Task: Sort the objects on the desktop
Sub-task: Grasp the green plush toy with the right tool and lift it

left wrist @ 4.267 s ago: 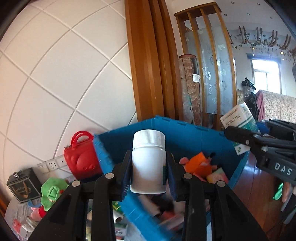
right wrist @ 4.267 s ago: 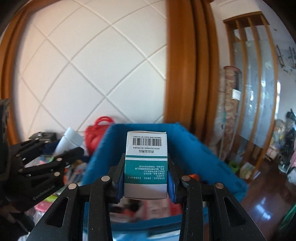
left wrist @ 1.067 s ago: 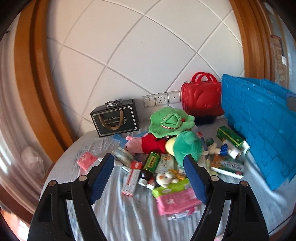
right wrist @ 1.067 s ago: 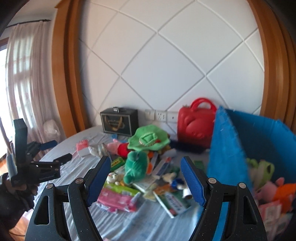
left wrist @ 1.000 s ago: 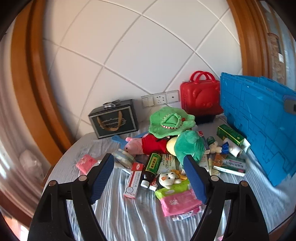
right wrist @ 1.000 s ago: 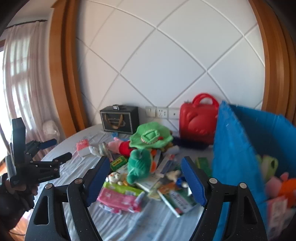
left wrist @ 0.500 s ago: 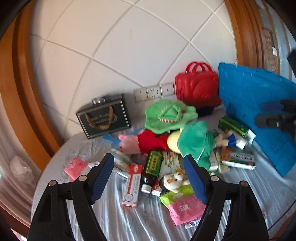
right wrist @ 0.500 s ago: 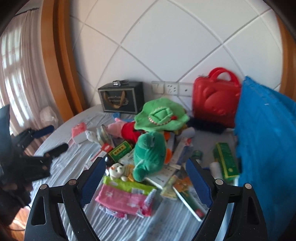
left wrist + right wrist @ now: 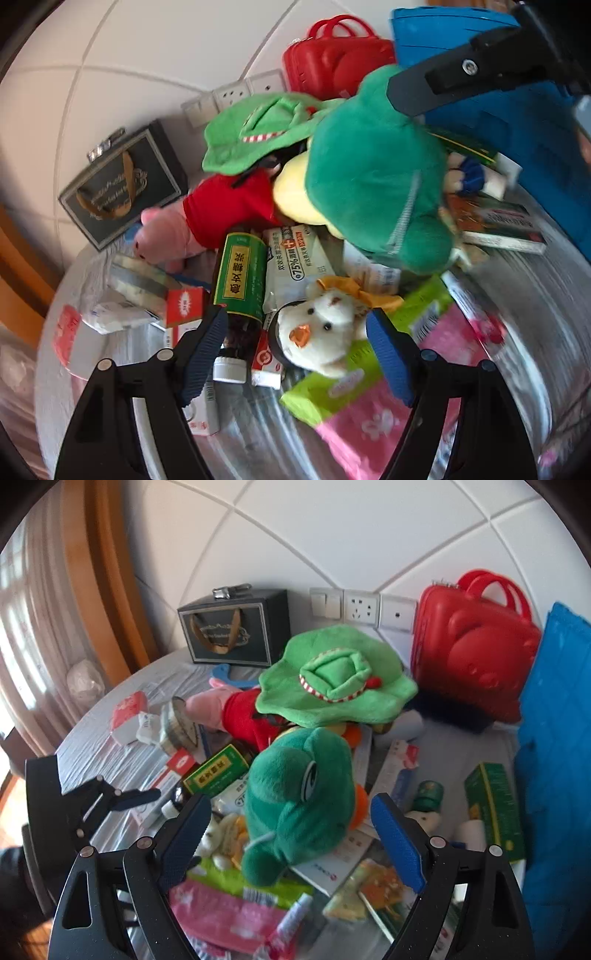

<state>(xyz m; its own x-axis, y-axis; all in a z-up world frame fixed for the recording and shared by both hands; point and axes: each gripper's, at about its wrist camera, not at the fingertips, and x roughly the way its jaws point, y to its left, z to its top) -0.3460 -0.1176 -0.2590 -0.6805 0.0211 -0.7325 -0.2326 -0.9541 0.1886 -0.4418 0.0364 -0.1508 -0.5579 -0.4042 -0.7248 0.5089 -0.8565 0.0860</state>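
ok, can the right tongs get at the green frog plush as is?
Probably yes. The right tongs are open with the green frog plush between the fingers, lying on top of the pile; nothing covers it, only the green hat behind it.

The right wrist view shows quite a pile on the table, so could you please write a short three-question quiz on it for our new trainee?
1. True or false: the right tool is closed on the green frog plush.
2. Which lies on top of the red and pink pig plush? A) green hat B) red case C) black gift box
3. Fill in: the small white bear plush sits between the fingers of the ___ tool.

Key
1. False: its fingers are open around the frog, not pressing on it.
2. A
3. left
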